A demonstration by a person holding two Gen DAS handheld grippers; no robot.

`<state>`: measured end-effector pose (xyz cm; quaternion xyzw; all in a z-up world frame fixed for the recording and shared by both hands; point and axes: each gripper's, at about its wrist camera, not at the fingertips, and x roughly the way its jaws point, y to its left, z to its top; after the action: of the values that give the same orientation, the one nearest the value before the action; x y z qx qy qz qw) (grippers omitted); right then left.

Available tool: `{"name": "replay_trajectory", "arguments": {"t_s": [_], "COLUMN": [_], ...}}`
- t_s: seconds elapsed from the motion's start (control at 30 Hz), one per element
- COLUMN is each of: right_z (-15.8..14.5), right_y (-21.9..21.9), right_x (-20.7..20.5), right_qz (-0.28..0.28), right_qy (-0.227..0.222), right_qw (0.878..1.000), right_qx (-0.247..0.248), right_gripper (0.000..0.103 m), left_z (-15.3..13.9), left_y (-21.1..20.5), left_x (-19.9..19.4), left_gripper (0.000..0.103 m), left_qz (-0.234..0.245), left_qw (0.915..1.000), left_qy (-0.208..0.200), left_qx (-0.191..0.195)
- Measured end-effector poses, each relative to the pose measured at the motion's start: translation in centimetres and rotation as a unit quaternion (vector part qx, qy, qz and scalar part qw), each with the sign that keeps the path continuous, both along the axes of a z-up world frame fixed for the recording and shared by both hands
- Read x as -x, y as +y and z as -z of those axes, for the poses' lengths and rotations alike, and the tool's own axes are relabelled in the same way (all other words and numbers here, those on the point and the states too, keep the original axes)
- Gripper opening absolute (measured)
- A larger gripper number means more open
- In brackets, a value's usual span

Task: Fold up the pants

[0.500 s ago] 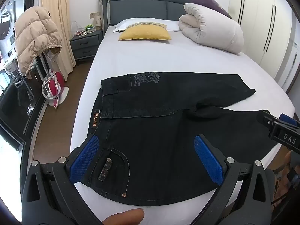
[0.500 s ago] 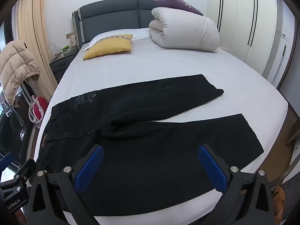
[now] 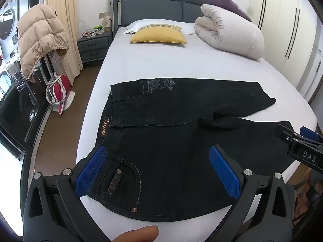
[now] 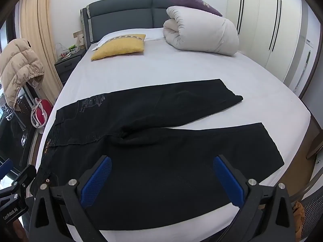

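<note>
Two spread legs: left wrist view shows my left claw [image 3: 157, 173] gaping above the black pants [image 3: 181, 141], waistband near the bed [image 3: 161, 64] left edge. Right wrist view: right claw [image 4: 162, 181] gaping over the near leg. Folding unstarted; next, pinch an edge. Nothing has shifted since

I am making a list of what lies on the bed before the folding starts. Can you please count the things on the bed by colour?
Black: 1, the pants
Yellow: 1, a cushion
White: 2, a rolled duvet and a pillow
Purple: 1, a cushion on the duvet
Total: 5
</note>
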<state>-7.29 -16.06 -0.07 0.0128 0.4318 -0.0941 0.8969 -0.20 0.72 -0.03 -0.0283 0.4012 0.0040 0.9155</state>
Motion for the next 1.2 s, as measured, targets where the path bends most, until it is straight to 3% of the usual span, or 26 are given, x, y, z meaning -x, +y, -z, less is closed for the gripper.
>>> {"name": "replay_trajectory", "arguments": {"t_s": [1.2], "right_z": [0.6], "right_y": [0.6], "right_x": [0.3], "right_qz": [-0.005], "right_qy": [0.006], "right_qw": [1.000], "right_qx": [0.001], "right_gripper": [0.103], "left_z": [0.1], "left_y": [0.9], "left_x": [-0.2], "left_gripper": [0.103], "left_qz": [-0.002], "left_qw": [1.0000], "left_qy": [0.002], "left_qx": [0.001]}}
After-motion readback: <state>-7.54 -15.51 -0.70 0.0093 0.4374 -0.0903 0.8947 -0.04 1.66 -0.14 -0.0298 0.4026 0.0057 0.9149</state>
